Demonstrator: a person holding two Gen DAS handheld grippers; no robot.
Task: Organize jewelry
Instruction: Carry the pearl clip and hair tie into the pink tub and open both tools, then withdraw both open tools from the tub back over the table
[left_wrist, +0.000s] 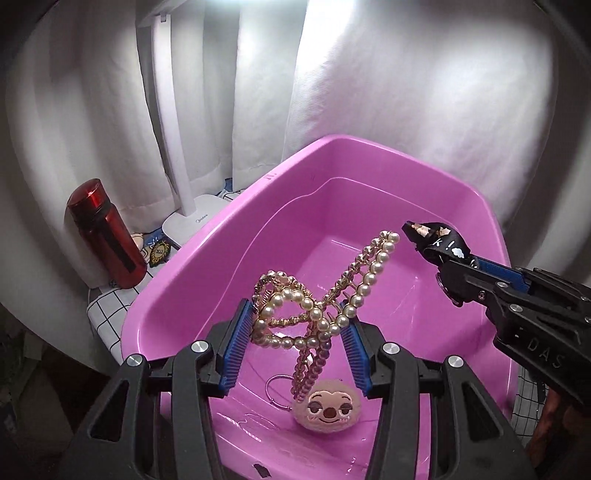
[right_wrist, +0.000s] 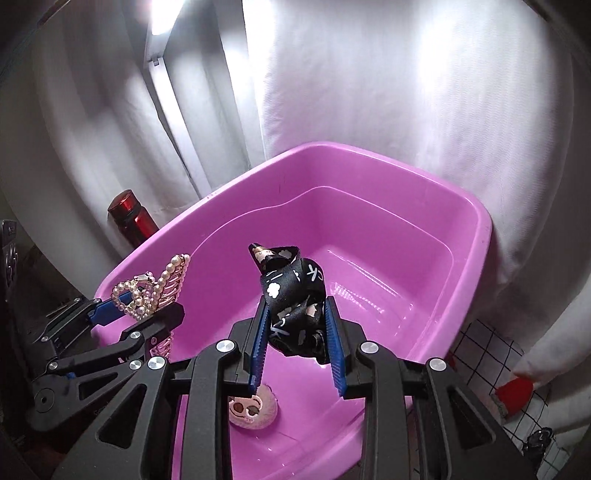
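Surface: a table under a white cloth printed with a black grid, showing at the left of the left wrist view and at the lower right of the right wrist view. Backdrop: white curtains, brightly lit from above, close behind the table. On the cloth: one pink plastic tub, filling most of both views; one red bottle with a dark cap, standing left of the tub; one white desk lamp, base just beside the tub's rear left rim, stem rising past the curtains. In the tub: one round plush face charm lying on the floor with a thin ring beside it. Left gripper: blue pads pinching a pearl-and-gold hair clip, held above the tub floor. Right gripper: pads pressed onto a black printed ribbon, bunched and held over the tub's middle.
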